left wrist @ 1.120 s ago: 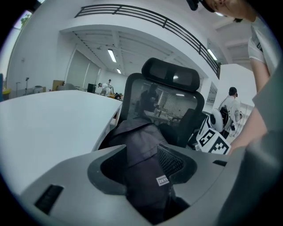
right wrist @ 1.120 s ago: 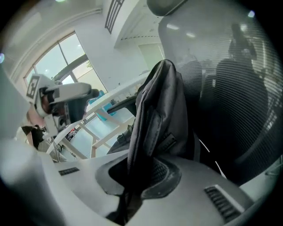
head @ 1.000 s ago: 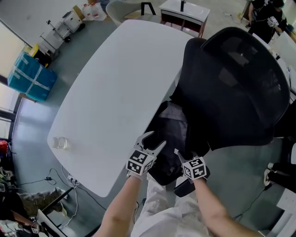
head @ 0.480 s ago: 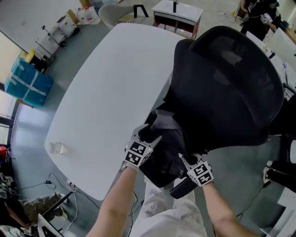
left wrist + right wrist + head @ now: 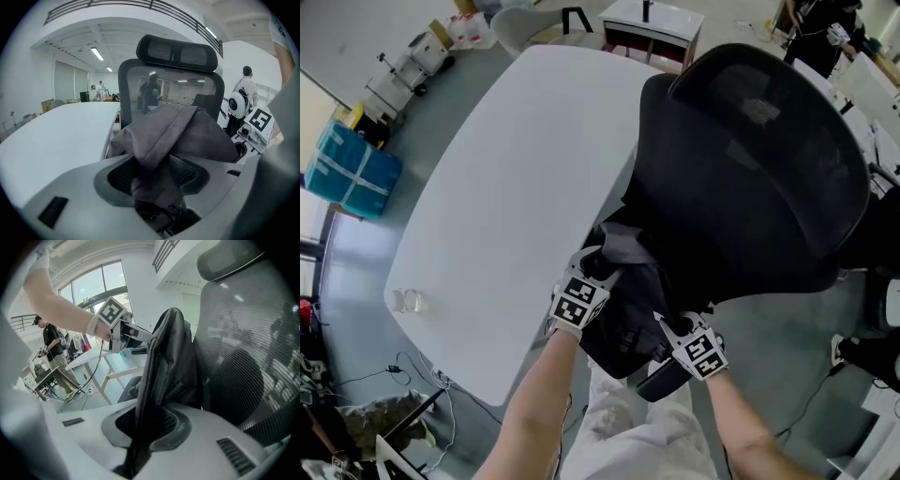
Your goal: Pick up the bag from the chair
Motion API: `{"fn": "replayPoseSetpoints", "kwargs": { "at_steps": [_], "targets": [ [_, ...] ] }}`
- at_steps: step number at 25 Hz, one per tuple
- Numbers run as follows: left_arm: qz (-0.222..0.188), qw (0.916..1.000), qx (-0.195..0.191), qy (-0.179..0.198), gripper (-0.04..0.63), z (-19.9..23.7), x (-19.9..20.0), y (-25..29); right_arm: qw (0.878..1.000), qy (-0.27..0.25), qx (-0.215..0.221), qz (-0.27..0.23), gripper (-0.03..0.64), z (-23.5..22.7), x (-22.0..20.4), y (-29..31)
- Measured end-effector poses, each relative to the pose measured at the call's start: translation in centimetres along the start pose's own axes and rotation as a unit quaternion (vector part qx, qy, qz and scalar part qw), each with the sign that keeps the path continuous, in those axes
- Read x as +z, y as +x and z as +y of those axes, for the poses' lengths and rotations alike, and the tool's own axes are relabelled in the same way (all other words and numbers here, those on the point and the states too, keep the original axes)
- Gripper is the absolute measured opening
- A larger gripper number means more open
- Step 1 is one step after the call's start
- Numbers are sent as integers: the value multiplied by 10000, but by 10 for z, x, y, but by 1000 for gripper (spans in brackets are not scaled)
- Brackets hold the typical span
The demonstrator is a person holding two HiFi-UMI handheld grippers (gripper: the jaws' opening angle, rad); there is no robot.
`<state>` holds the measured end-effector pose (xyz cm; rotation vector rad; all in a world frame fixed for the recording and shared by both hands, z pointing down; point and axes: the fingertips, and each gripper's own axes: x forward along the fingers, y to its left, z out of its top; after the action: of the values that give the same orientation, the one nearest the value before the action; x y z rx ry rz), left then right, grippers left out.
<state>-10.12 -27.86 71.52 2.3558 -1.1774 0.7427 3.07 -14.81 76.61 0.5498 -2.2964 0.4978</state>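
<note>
A dark grey bag (image 5: 630,281) sits on the seat of a black mesh office chair (image 5: 750,159), bunched up against the backrest. My left gripper (image 5: 598,264) is at the bag's upper left. A fold of the bag (image 5: 178,131) lies between its jaws, which have just been closing and still stand wide on either side of it. The left gripper (image 5: 157,176) is open. My right gripper (image 5: 673,322) is at the bag's near right edge, shut on the black fabric (image 5: 168,362), which rises upright from the right gripper (image 5: 143,432). The chair back (image 5: 239,357) stands behind.
A long white table (image 5: 506,178) lies to the left, its edge close to the chair, with a clear cup (image 5: 408,301) near its corner. A blue crate (image 5: 352,175) and carts stand on the floor at far left. People stand in the background (image 5: 244,91).
My left gripper has moved right and down onto the bag's top fold. The right gripper has risen a little with the bag's edge and rolled. The bag is more bunched.
</note>
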Motion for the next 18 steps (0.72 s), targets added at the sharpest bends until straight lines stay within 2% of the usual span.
{"fn": "replayPoseSetpoints", "kwargs": {
  "at_steps": [1,4,7,13,18],
  "targets": [
    [23,10000,-22,-5,191,0,0,-1,10000,-2,-2,-8,38,1,0,-1],
    [81,9999,-40,88,128,-5,1,-5,10000,-6,-17,-29,38,3,0,-2],
    [-29,10000,35,-53,74,-9,5,-13,10000,27,-42,-51,38,4,3,-3],
    [-461,9980,132,-420,49,-20,18,-41,9996,163,-159,-156,38,9,9,-14],
    [-916,9938,227,-594,44,-26,40,-67,9971,242,-521,-496,38,1,27,-28]
  ]
}}
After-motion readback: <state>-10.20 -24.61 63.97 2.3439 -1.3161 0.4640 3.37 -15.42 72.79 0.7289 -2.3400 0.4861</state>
